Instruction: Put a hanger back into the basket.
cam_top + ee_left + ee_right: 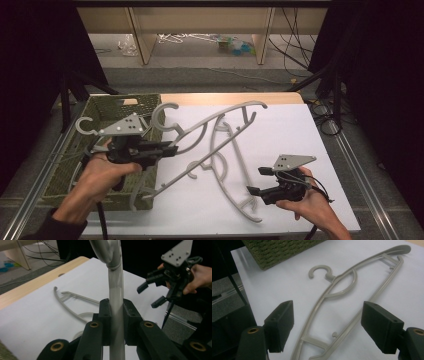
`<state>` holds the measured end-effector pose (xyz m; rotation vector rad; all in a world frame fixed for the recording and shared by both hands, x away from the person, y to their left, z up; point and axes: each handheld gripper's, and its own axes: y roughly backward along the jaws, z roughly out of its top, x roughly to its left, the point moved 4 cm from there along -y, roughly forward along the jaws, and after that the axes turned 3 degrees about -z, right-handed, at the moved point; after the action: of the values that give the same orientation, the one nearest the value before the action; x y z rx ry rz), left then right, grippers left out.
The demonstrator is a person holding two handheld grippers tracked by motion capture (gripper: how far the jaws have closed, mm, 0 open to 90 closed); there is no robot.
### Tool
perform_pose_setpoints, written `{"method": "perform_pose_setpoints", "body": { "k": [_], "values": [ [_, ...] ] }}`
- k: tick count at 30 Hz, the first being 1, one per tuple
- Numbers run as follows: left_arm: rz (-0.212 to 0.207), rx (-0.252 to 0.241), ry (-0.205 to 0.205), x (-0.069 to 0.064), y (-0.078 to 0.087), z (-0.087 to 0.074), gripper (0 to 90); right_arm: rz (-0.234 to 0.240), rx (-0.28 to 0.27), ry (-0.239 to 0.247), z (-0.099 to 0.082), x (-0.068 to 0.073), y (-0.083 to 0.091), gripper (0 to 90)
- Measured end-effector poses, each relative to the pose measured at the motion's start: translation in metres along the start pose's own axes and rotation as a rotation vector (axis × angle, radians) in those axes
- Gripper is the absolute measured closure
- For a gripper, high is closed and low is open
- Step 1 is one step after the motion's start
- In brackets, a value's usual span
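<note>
Grey hanger (116, 302) gripped, left gripper (116, 315)

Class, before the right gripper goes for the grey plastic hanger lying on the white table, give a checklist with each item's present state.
1. Right gripper open: ok, jaws spread wide.
2. Grey plastic hanger flat on the table between those jaws: ok.
3. Left gripper shut on the lifted grey hanger: ok.
4. Lifted hanger free of the flat one: cannot tell; they overlap in the high view.
5. Green woven basket has room: cannot tell.
</note>
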<state>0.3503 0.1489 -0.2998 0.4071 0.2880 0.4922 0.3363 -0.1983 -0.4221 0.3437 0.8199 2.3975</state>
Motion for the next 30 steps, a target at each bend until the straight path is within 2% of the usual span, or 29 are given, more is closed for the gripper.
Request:
{"method": "perform_pose_setpoints", "body": {
  "k": [1, 3, 4, 5, 6, 7, 8, 9, 17, 18, 19, 21, 30],
  "values": [
    [0.011, -0.009, 0.016, 0.004, 0.005, 0.002, 79.3, 0.007, 0.008, -0.004, -0.002, 0.0, 0.0, 26.8],
    [0.055, -0.012, 0.008, 0.014, 0.013, 0.005, 79.3, 0.003, 0.01, -0.009, -0.005, -0.001, -0.001, 26.8],
    [0.081, -0.004, -0.005, 0.02, 0.018, 0.006, 79.3, 0.001, 0.011, -0.012, -0.006, -0.001, -0.001, 26.8],
    [0.108, -0.003, -0.001, 0.027, 0.023, 0.007, 79.2, 0.006, 0.013, -0.016, -0.007, -0.002, -0.001, 26.8],
    [0.149, -0.013, 0.011, 0.039, 0.029, 0.007, 79.3, 0.004, 0.012, -0.019, -0.009, -0.002, -0.001, 26.3],
    [0.149, -0.013, 0.011, 0.039, 0.029, 0.007, 79.3, 0.004, 0.012, -0.019, -0.009, -0.002, -0.001, 26.3],
    [0.196, -0.017, 0.019, 0.055, 0.039, 0.005, 79.2, -0.002, 0.014, -0.026, -0.01, -0.003, 0.0, 25.7],
    [0.196, -0.017, 0.019, 0.055, 0.039, 0.005, 79.2, -0.002, 0.014, -0.026, -0.01, -0.003, 0.0, 25.7],
    [0.312, 0.009, 0.07, 0.106, 0.06, -0.017, 79.2, 0.0, 0.024, -0.035, -0.014, -0.003, -0.003, 24.8],
    [0.312, 0.009, 0.07, 0.106, 0.06, -0.017, 79.2, 0.0, 0.024, -0.035, -0.014, -0.003, -0.003, 24.8],
    [0.328, 0.013, 0.065, 0.112, 0.062, -0.021, 79.2, 0.0, 0.024, -0.035, -0.014, -0.003, -0.003, 24.8],
    [0.343, 0.009, 0.086, 0.119, 0.066, -0.027, 79.2, -0.001, 0.022, -0.033, -0.015, -0.004, -0.003, 24.6],
    [0.397, 0.02, 0.108, 0.141, 0.083, -0.053, 79.2, 0.0, 0.031, -0.041, -0.018, -0.005, -0.005, 24.2]
  ]
}}
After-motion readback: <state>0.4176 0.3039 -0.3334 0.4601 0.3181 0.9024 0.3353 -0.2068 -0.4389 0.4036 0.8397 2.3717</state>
